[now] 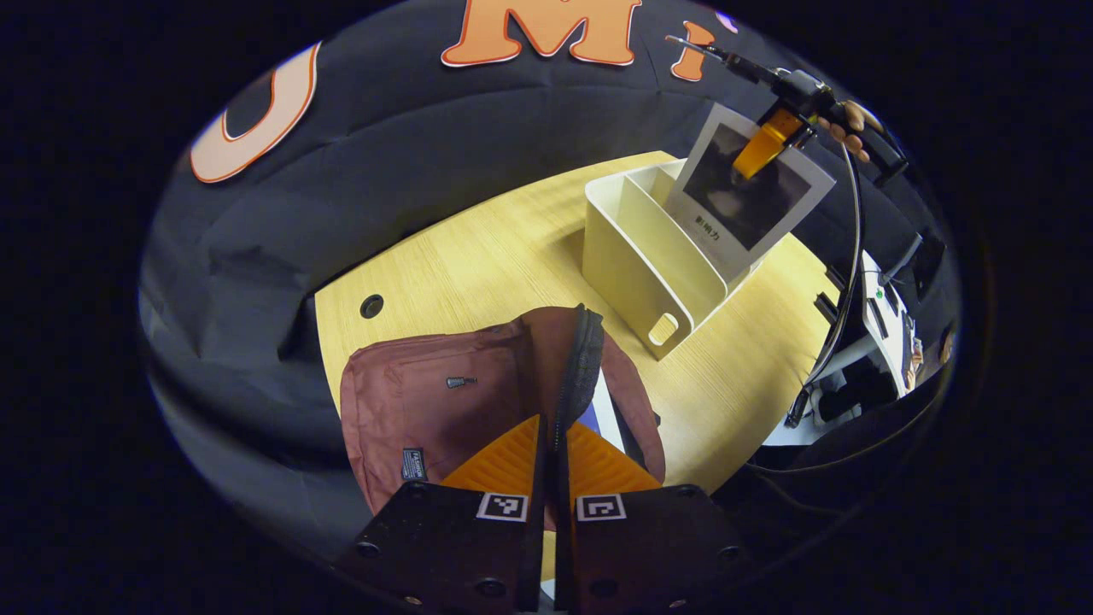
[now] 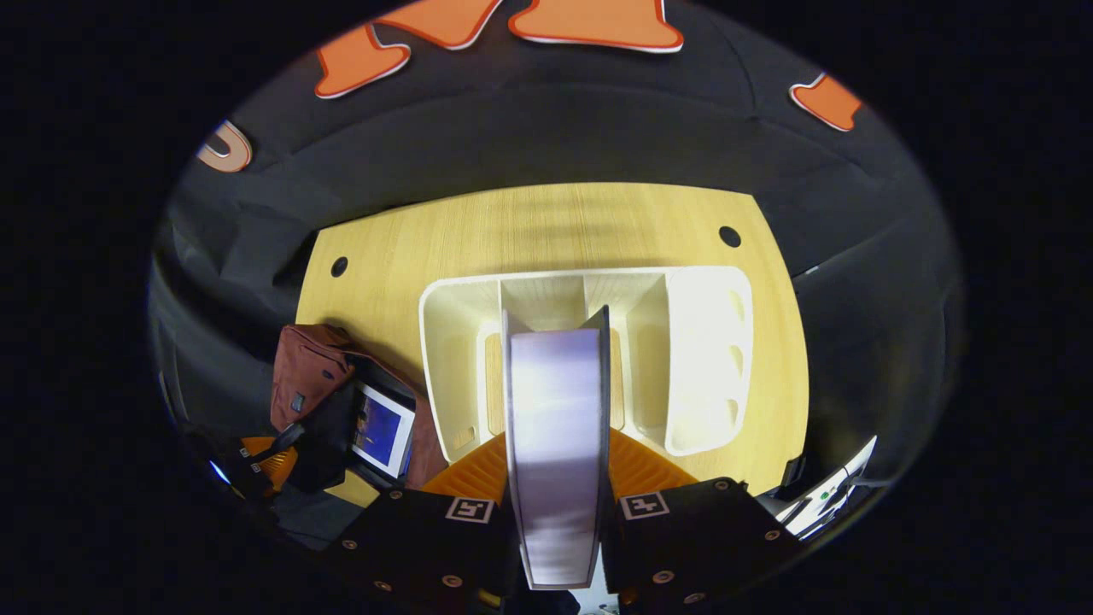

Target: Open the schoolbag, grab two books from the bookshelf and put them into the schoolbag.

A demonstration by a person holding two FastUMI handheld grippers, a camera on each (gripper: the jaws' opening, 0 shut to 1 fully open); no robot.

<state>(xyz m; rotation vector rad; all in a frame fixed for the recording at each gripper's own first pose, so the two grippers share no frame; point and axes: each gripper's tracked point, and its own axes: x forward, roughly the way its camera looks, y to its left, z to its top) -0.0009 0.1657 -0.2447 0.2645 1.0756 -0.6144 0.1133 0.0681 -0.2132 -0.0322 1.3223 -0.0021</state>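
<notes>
A maroon schoolbag [image 1: 410, 401] lies on the wooden table [image 1: 478, 256]. My left gripper [image 1: 551, 427] is shut on its black zipped edge [image 1: 582, 359] and holds the mouth open; a book [image 1: 602, 414] with a blue cover lies inside. Farther off, my right gripper [image 1: 768, 141] is shut on a second, white-bordered book [image 1: 747, 192] lifted above the white bookshelf [image 1: 623, 265]. In the right gripper view that book [image 2: 555, 410] stands edge-on between my right gripper [image 2: 555, 440] fingers, over the bookshelf [image 2: 709, 359]. At left are the schoolbag [image 2: 303, 367], the book in it [image 2: 382, 430] and the left gripper [image 2: 269, 461].
The table has round cable holes [image 1: 371, 306] [image 2: 729, 236] near its back edge. Black cloth wall surrounds it. A black cable [image 1: 850, 282] hangs from the right gripper. Beyond the table's right edge stands a white desk with equipment [image 1: 879, 333].
</notes>
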